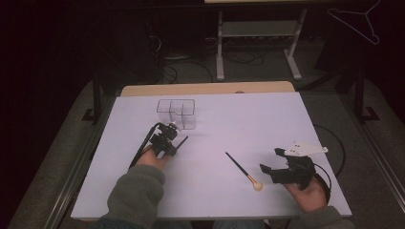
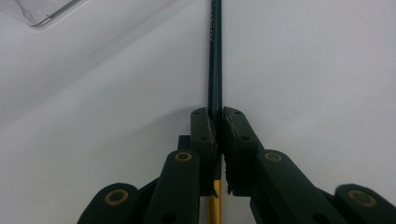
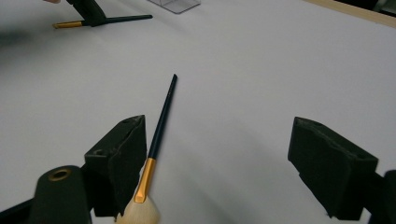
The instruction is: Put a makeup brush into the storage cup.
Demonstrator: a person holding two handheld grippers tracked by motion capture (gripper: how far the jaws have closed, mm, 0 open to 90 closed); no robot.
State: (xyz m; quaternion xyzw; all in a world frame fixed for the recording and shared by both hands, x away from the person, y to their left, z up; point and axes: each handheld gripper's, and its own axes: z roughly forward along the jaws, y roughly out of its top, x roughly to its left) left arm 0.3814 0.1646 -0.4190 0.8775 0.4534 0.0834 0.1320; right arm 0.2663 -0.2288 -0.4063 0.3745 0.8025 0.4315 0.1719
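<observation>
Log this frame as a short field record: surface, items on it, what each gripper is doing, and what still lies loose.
surface: white table top
container: clear compartment organizer, standing beyond the left gripper
left gripper: jaws closed on a dark brush handle; gold ferrule shows below the pads
right gripper: jaws wide apart, nothing between the pads
loose item: second brush lying flat on the table, pale bristle head beside the right gripper's left jaw
contact, right gripper and second brush: cannot tell
</observation>
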